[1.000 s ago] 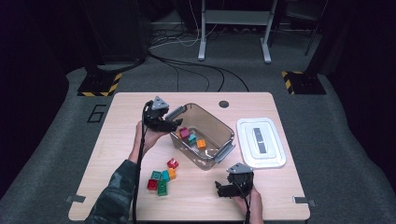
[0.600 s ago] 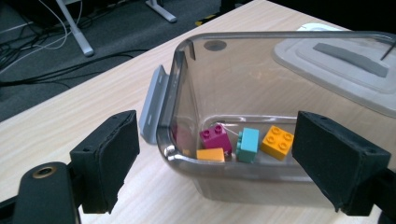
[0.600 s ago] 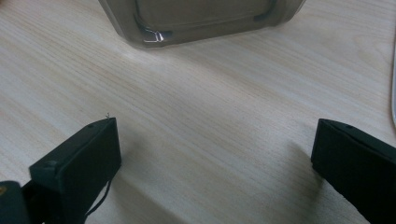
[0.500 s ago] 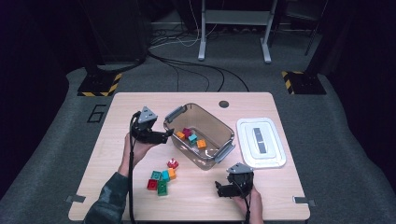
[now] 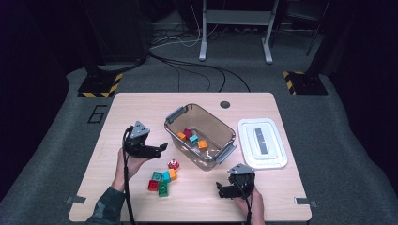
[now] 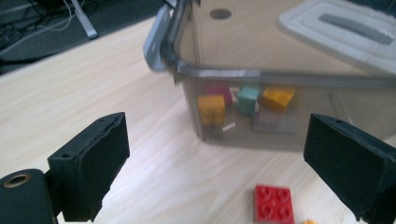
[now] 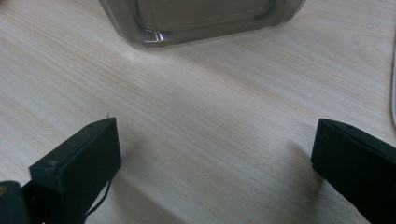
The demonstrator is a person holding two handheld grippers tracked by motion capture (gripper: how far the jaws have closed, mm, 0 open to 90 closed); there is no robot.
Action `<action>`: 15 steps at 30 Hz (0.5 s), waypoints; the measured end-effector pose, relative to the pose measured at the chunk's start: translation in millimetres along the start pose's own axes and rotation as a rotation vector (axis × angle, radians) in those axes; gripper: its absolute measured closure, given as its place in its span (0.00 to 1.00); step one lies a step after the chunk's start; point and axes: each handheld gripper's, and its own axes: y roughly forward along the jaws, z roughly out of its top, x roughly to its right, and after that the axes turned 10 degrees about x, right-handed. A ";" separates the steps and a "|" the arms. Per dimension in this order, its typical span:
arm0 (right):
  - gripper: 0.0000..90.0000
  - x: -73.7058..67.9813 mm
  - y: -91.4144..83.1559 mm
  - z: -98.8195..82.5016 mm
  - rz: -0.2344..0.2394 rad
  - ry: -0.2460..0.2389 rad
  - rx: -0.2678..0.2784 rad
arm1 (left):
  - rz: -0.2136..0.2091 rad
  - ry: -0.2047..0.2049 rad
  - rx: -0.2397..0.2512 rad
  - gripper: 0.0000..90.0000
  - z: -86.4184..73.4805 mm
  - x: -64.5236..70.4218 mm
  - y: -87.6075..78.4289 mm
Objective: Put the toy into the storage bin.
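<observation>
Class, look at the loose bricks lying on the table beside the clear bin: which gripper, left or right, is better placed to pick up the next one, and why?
Left. The left gripper hangs open just above the red brick; the right gripper rests farther off.

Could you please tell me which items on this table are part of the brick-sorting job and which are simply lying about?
Part of the job:
- clear plastic bin with grey handles
- coloured toy bricks inside the bin
- loose coloured bricks on the table
- small red brick
- left claw, open, empty

Lying about:
- white plastic lid
- right claw, open, idle
</observation>
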 end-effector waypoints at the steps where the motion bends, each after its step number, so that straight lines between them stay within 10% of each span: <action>1: 0.01 0.1 0.0 0.0 0.000 -0.001 0.000 | 0.002 -0.005 -0.004 0.07 -3.0 0.2 -0.2; 15: 0.01 0.3 0.2 0.1 -0.001 -0.003 0.001 | 0.006 -0.090 -0.088 0.06 -65.7 8.7 -11.9</action>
